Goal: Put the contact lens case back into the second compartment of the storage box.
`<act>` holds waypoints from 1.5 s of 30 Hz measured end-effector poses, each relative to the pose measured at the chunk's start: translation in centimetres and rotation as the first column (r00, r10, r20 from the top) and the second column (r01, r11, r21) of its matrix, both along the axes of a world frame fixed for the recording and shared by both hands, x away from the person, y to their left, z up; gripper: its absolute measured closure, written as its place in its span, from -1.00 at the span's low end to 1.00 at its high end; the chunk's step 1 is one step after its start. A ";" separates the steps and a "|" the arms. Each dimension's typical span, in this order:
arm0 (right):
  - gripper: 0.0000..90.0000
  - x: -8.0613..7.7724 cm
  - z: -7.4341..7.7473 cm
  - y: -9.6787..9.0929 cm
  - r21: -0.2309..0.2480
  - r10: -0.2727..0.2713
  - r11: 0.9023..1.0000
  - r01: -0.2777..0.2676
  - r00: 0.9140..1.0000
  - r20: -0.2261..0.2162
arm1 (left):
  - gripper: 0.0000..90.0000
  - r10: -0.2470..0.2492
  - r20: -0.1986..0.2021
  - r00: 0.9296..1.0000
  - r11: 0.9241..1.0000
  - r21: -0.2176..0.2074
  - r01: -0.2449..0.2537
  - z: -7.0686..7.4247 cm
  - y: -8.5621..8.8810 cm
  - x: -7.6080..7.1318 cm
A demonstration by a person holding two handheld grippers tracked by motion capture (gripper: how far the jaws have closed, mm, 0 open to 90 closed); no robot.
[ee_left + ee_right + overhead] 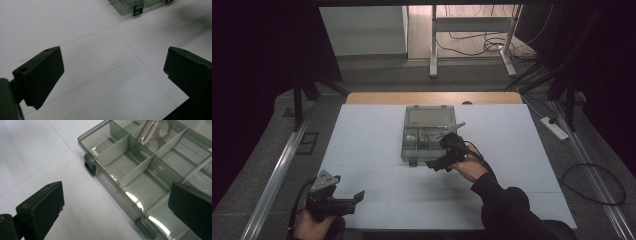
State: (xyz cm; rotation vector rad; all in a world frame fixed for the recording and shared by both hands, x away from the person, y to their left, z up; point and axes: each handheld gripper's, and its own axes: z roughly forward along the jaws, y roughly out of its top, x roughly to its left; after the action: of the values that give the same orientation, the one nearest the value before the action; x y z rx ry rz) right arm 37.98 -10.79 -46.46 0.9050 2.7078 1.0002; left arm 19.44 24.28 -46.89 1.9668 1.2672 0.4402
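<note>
A smoky clear compartment box lies with its lid swung back at the middle of the white mat. One compartment holds a round clear item with a metal part. My right gripper hovers at the box's near edge, open, with nothing between its jaws. In the right gripper view its jaws straddle the box's front wall and a latch. My left gripper rests open near the mat's front left corner. Its jaws frame bare mat, with the box corner farther off.
The mat sits on a wooden table. A metal rail runs along the left. On the floor to the right lie a power strip and cables. Desk legs stand behind the table.
</note>
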 end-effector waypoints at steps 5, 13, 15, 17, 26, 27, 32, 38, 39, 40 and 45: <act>-1.00 -0.7 0.1 -0.7 0.004 0.004 1.000 -0.004 1.000 0.004 | -0.94 0.000 0.001 1.000 1.000 0.000 0.000 0.0 0.0 0.0; -1.00 -1.6 0.4 -2.1 0.028 0.014 1.000 -0.014 1.000 -0.007 | -0.94 0.000 -0.001 1.000 1.000 -0.001 0.000 0.0 0.0 0.0; -1.00 -1.8 0.5 -2.4 0.035 0.016 0.999 -0.016 1.000 -0.008 | -0.94 0.000 -0.001 1.000 1.000 0.000 0.000 0.0 0.0 0.0; -1.00 -2.0 0.6 -2.7 0.043 0.017 0.999 -0.017 1.000 -0.009 | -0.94 0.000 -0.001 1.000 1.000 0.000 0.000 0.0 0.0 0.0; -1.00 -2.8 0.7 -3.6 0.025 0.029 0.999 -0.028 1.000 -0.002 | -0.94 0.001 -0.002 1.000 1.000 -0.001 -0.001 0.0 0.0 0.0; -1.00 -2.9 0.7 -3.7 0.026 0.027 0.999 -0.027 1.000 -0.002 | -0.94 0.001 -0.002 1.000 1.000 -0.002 -0.001 0.0 0.0 0.0; -1.00 -3.2 0.5 -4.4 0.019 0.026 0.999 -0.026 1.000 -0.008 | -0.94 0.001 0.000 1.000 1.000 -0.006 -0.001 0.0 0.1 0.0; -1.00 -3.7 0.3 -5.4 0.017 0.020 1.000 -0.020 1.000 -0.010 | -0.94 0.001 -0.001 1.000 1.000 -0.007 -0.001 0.0 0.1 0.0; -1.00 -3.7 0.3 -5.6 0.016 0.018 1.000 -0.018 1.000 -0.011 | -0.94 0.001 -0.001 1.000 1.000 -0.007 -0.001 0.0 0.1 0.0; -1.00 -3.8 0.3 -5.8 0.019 0.014 1.000 -0.014 1.000 -0.010 | -0.94 0.001 -0.001 1.000 1.000 -0.007 -0.001 0.0 0.1 0.0; -1.00 -4.1 0.2 -6.7 0.021 0.002 1.000 -0.001 1.000 -0.012 | -0.94 0.001 -0.003 1.000 1.000 -0.007 -0.001 0.0 0.1 0.0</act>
State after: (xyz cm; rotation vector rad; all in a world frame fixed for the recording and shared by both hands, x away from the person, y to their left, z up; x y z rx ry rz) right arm 33.86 -17.49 -46.28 0.9160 2.7136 1.0279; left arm 19.44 24.34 -46.88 1.9615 1.2699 0.4334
